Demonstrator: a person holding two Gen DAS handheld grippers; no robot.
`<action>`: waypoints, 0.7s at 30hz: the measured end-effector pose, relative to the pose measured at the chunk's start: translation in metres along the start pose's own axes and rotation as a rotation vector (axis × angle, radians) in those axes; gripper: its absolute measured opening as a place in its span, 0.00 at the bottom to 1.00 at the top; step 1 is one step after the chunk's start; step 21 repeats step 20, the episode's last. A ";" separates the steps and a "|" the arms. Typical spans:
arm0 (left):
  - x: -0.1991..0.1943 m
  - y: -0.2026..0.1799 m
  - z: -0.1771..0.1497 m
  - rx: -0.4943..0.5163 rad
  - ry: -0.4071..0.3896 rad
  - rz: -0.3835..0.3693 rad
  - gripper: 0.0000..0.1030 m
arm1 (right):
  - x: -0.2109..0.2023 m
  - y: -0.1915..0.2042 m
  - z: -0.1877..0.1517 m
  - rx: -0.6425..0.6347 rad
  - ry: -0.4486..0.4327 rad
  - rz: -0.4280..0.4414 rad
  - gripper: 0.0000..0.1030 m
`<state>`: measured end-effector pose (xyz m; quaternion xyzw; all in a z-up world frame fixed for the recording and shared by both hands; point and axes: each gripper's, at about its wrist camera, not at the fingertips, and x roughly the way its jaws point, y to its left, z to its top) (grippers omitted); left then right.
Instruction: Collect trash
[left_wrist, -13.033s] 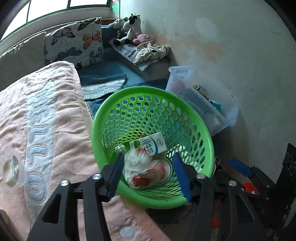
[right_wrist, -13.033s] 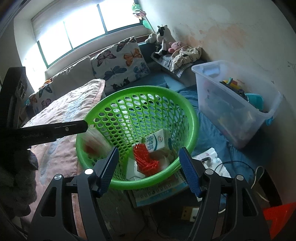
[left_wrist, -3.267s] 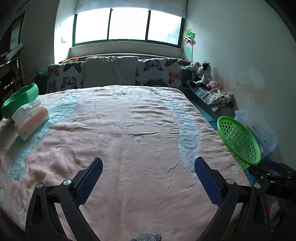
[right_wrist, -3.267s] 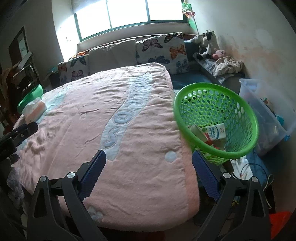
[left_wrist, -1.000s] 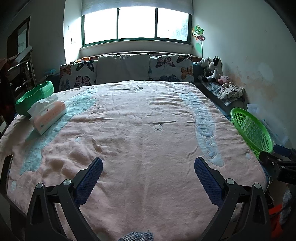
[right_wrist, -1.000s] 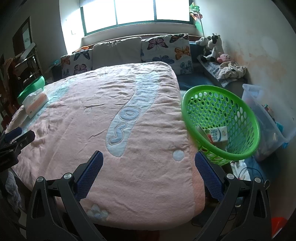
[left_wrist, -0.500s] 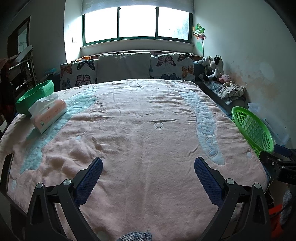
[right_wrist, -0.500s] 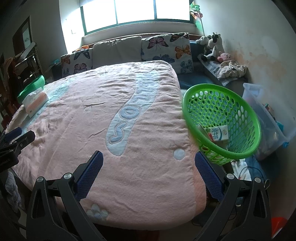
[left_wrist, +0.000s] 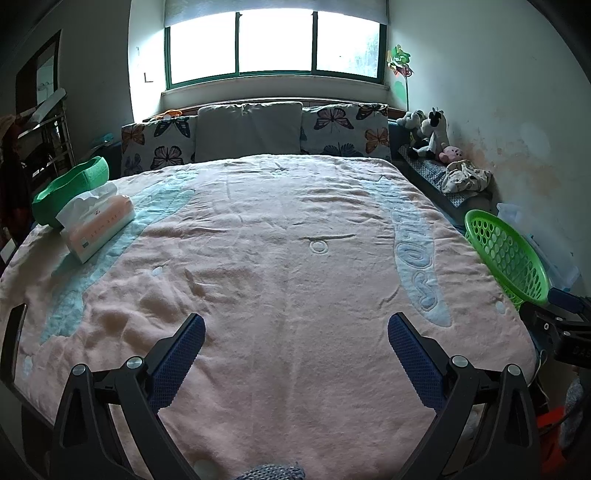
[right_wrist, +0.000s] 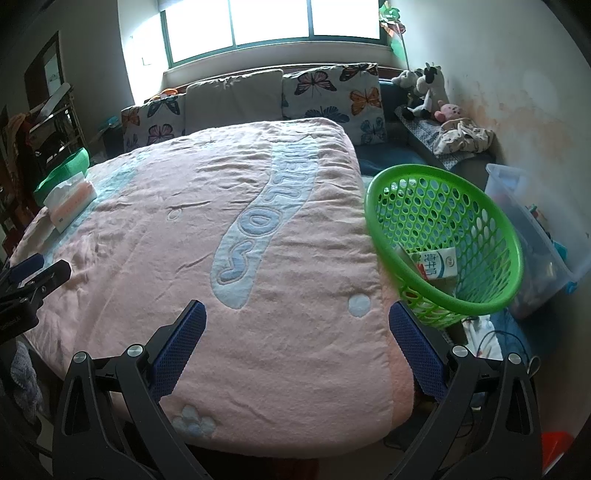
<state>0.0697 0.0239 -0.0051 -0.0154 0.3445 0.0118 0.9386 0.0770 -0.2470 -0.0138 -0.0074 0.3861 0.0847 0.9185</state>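
Both grippers have pulled back from the basket, which filled their views thirteen seconds ago, to the foot of the bed. Ahead of the fingers spreads the pink blanket (left_wrist: 295, 258), bare of litter. Right of the right gripper (right_wrist: 297, 325) stands the green basket (right_wrist: 443, 236), a milk carton (right_wrist: 439, 263) inside. The left gripper (left_wrist: 295, 338) is spread wide and empty, like its partner. A tissue box (left_wrist: 96, 221) remains far ahead-left. Collection looks nearly finished.

Fuzzy matt cloth blanket (right_wrist: 221, 258); glossy perforated plastic basket (right_wrist: 480, 299); paper carton (right_wrist: 441, 263).
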 end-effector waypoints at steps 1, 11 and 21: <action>0.000 0.000 0.000 0.000 0.000 0.000 0.93 | 0.000 0.000 0.000 0.000 -0.001 0.001 0.96; 0.002 -0.001 -0.002 0.004 -0.004 0.004 0.93 | 0.000 0.000 0.000 0.001 0.000 0.000 0.96; 0.001 -0.001 0.000 0.006 -0.003 0.011 0.93 | 0.000 0.001 -0.001 -0.001 0.000 0.002 0.96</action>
